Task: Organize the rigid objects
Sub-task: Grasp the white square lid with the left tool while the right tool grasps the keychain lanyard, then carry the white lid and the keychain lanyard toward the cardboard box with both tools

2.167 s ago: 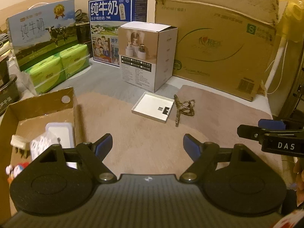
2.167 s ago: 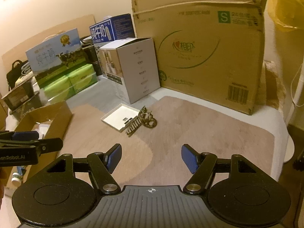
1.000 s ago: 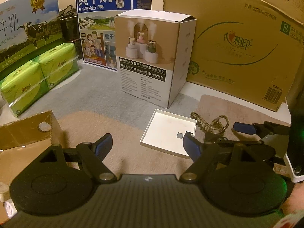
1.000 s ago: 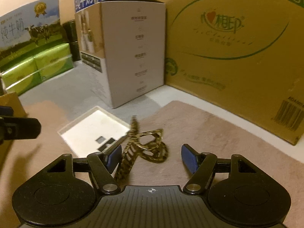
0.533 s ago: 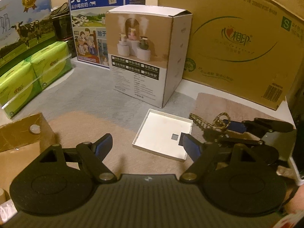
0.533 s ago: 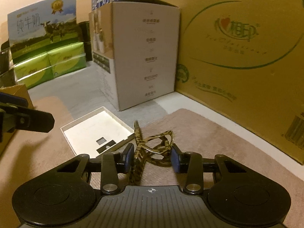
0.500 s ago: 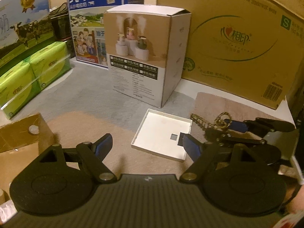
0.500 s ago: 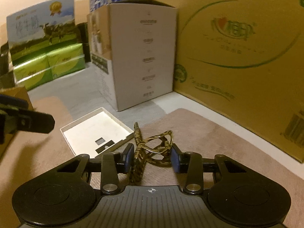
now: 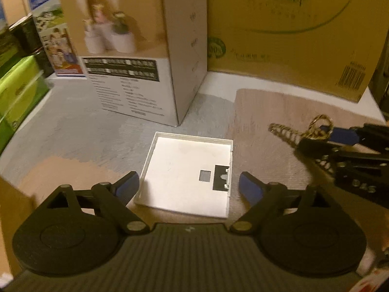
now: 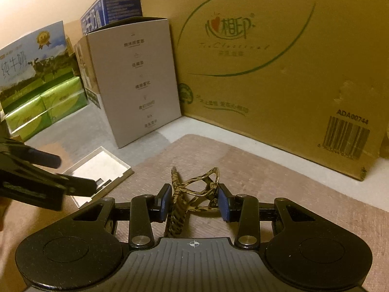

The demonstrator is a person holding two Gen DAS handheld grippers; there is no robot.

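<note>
— What's the right gripper doing?
— Its blue pads are clenched on the patterned hair clip, which sits over the brown mat.
— And the left gripper?
— Spread wide, gripping nothing, just over the white tray. Behind the tray stands a white carton, with a big cardboard box beside it.

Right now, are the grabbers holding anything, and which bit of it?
The right gripper is shut on the leopard-print hair clip, squeezing it across its middle between the blue pads. The left gripper is open over the white box lid, holding nothing.
</note>
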